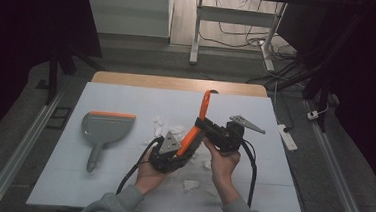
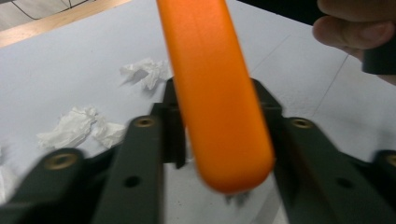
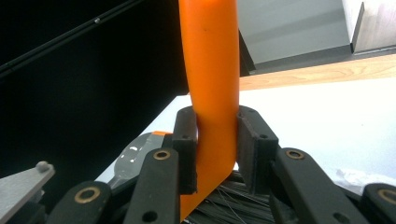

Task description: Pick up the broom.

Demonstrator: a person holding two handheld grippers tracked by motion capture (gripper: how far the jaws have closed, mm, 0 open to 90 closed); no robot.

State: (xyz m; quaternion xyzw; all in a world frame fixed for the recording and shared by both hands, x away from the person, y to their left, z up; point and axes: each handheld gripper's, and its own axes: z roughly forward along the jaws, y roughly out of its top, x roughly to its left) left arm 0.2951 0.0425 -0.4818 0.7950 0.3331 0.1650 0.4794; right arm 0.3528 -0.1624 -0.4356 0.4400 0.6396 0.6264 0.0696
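Both hands raised mid-table; R gripper (image 3: 215, 140) fingers clamp orange brush (image 1: 198, 124), L gripper (image 2: 219, 126) fingers clamp its handle.

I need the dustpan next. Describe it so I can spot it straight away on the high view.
Start from the white table top and look at its left half, left of the scattered white paper scraps. The dustpan lies flat there by itself, with its handle pointing toward the person. It is the lone grey scoop with an orange strip along its wide far edge, unlike the orange-handled brush held in both tools.
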